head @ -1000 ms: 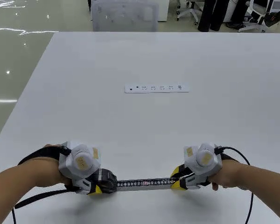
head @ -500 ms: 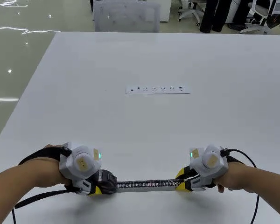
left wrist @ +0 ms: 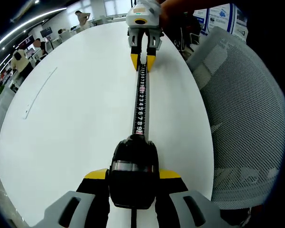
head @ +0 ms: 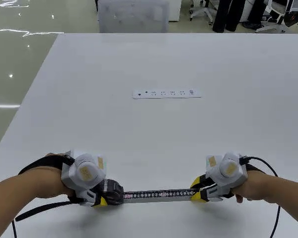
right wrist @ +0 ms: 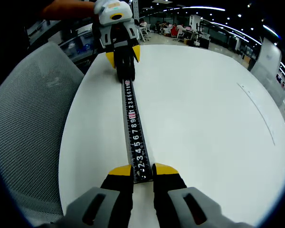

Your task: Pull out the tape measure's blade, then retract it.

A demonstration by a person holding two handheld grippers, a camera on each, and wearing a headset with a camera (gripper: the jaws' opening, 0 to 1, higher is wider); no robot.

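Plainly, in the head view the blade [head: 156,194] runs taut just above the bench [head: 164,134], near its front edge, from the case [head: 114,192] in the left hand-held gripper [head: 105,196] to the right hand-held gripper [head: 198,191]. A power strip [head: 166,93] lies well apart, so nothing stands in the way.

In the left gripper view the jaws are closed around the case's sides. I judge that the rounded, smooth-looking shell could twist or slide forward under the blade's pull, since the jaws hold only its flanks.

In the right gripper view the jaws are nearly together, pinching the blade's end between the yellow tips. The hold is thin. If it slips, or if the jaws simply part at this reach, the spring would likely whip the blade back hard into the case, jolting it loose or bending the hook. Walking the right hand-held gripper back toward the case looks safer. Any sideways drift between the two hands might also kink the blade.
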